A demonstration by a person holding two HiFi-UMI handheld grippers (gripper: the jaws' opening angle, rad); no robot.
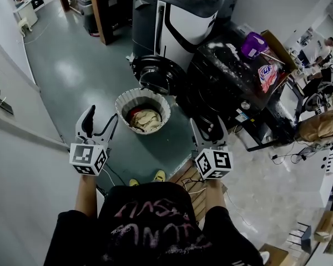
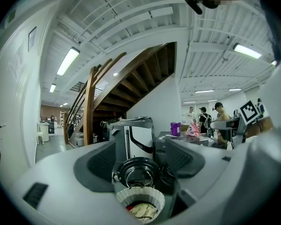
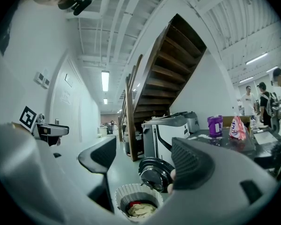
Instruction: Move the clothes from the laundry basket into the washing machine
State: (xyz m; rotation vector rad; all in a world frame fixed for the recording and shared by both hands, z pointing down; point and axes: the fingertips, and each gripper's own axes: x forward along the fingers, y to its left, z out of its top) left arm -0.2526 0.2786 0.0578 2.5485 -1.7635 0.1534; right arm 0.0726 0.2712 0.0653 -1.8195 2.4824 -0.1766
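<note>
A round white laundry basket [image 1: 142, 110] stands on the green floor with cream and red clothes [image 1: 145, 118] in it. Just behind it the washing machine's round door [image 1: 157, 74] hangs open, in front of the dark machine [image 1: 222, 87]. My left gripper [image 1: 100, 127] is held open and empty, near the basket's left. Open and empty too, my right gripper [image 1: 209, 131] is near the basket's right. The basket [image 2: 139, 204] and door [image 2: 137, 172] show between the jaws in the left gripper view. In the right gripper view the basket [image 3: 139, 202] sits low, the door [image 3: 155, 173] behind it.
A white-and-black appliance [image 1: 177, 15] stands behind the door. A purple container [image 1: 253, 43] and a pink bag [image 1: 267, 75] lie on the dark machine's top. A wooden staircase [image 3: 166, 64] rises behind. People [image 2: 210, 121] stand at the right. A white wall [image 1: 16, 165] runs along my left.
</note>
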